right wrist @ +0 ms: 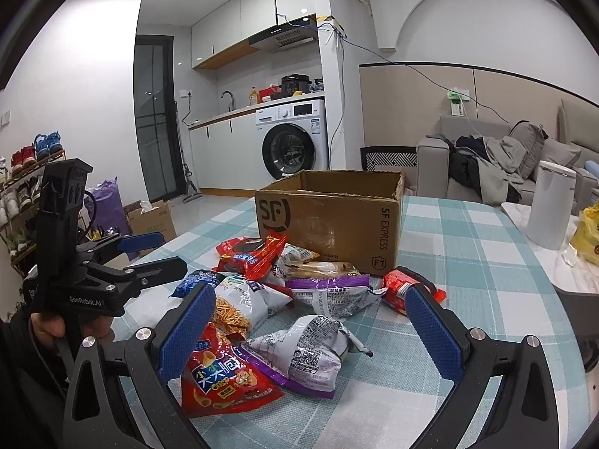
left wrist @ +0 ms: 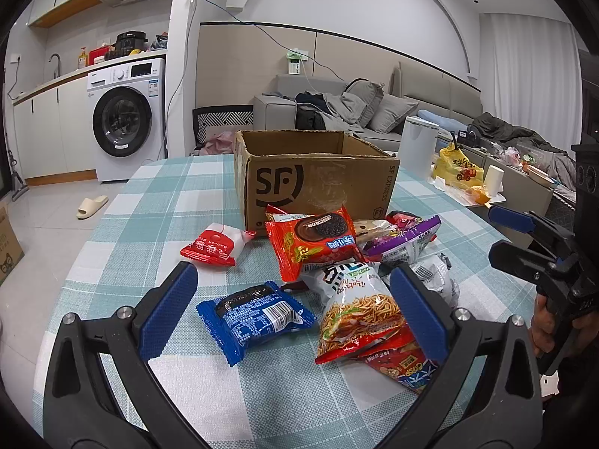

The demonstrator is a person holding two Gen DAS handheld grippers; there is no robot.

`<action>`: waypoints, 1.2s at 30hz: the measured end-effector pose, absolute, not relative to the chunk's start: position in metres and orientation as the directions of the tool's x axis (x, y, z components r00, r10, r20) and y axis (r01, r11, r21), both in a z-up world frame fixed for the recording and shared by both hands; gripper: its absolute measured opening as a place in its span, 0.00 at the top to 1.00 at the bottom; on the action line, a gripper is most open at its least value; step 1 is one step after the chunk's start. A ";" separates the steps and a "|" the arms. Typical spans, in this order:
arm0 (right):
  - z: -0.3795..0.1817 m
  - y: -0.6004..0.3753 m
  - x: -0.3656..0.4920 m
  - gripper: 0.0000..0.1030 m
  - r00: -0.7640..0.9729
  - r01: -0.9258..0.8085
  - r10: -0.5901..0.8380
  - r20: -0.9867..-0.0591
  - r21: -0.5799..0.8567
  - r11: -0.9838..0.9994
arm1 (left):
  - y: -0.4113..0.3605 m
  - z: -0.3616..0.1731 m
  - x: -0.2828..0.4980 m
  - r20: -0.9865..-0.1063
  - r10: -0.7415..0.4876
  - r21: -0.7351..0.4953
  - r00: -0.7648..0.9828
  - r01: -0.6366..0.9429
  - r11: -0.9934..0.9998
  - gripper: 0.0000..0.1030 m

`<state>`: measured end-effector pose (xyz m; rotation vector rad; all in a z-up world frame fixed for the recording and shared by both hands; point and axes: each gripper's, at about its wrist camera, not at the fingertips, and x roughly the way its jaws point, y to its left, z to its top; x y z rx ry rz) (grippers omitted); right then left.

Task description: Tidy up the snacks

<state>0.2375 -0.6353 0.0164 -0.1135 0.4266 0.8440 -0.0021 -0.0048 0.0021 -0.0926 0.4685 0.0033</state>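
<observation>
An open cardboard SF box [left wrist: 314, 179] stands on the checked tablecloth [left wrist: 168, 202]; it also shows in the right wrist view [right wrist: 329, 220]. Several snack packets lie in a pile in front of it. My left gripper [left wrist: 295, 303] is open above a blue biscuit packet [left wrist: 254, 318] and a noodle-snack bag [left wrist: 355, 314]. A red cookie packet [left wrist: 314, 243] and a red-white packet [left wrist: 215, 245] lie beyond. My right gripper [right wrist: 310, 329] is open above a silver-purple bag [right wrist: 303, 355], beside a red crisp bag [right wrist: 224, 378]. Each gripper shows in the other view, the right [left wrist: 524, 232], the left [right wrist: 149, 250].
A white kettle [right wrist: 550, 205] and a yellow bag [left wrist: 456, 168] stand at the table's right side. A washing machine [left wrist: 125, 116] and kitchen counter are behind at left, a sofa [left wrist: 374, 112] behind at right. A shoe rack [right wrist: 22, 187] stands far left.
</observation>
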 end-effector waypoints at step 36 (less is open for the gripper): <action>0.004 -0.627 0.263 0.00 0.572 -0.651 0.587 -0.573 0.118 0.749 | -0.005 -0.004 0.008 -0.530 -0.065 -0.124 0.845 -0.002 0.992 0.00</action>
